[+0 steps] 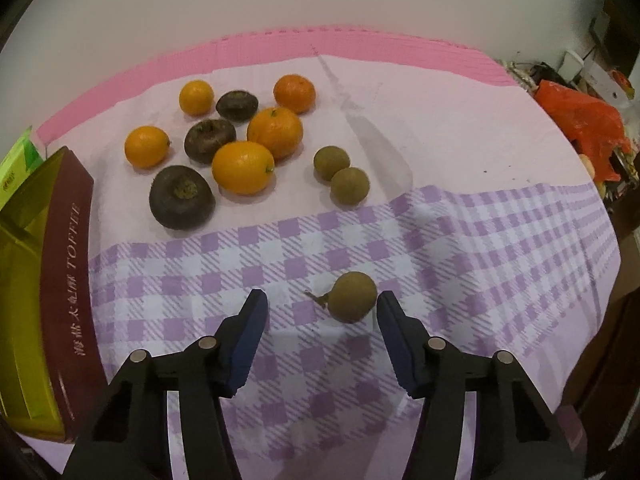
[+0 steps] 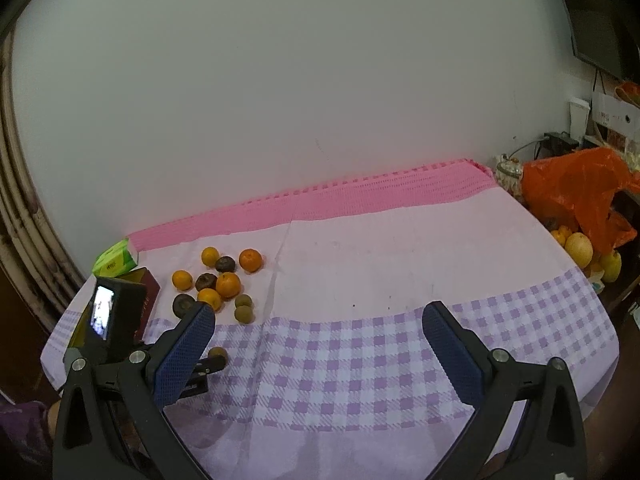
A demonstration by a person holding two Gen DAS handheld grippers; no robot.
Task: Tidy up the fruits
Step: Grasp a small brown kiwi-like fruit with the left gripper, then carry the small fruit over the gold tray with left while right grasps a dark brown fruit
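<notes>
A small brown round fruit with a short stem (image 1: 352,297) lies on the checked part of the cloth, also seen as a small brown fruit (image 2: 218,353) in the right wrist view. My left gripper (image 1: 322,298) straddles it. The right pad is at or almost touching the fruit and the left pad stands well apart, so the jaws are open. Farther back lie several oranges (image 1: 243,167), three dark fruits (image 1: 182,197) and two more brown fruits (image 1: 340,170). My right gripper (image 2: 319,312) hangs open over the cloth with nothing between its fingers.
A dark red toffee box (image 1: 66,280) with a yellow inside stands at the left edge, a green packet (image 1: 16,168) behind it. A pink mat (image 1: 320,40) runs along the wall. An orange plastic bag (image 2: 576,196) and yellow fruits (image 2: 580,248) sit off the table's right end.
</notes>
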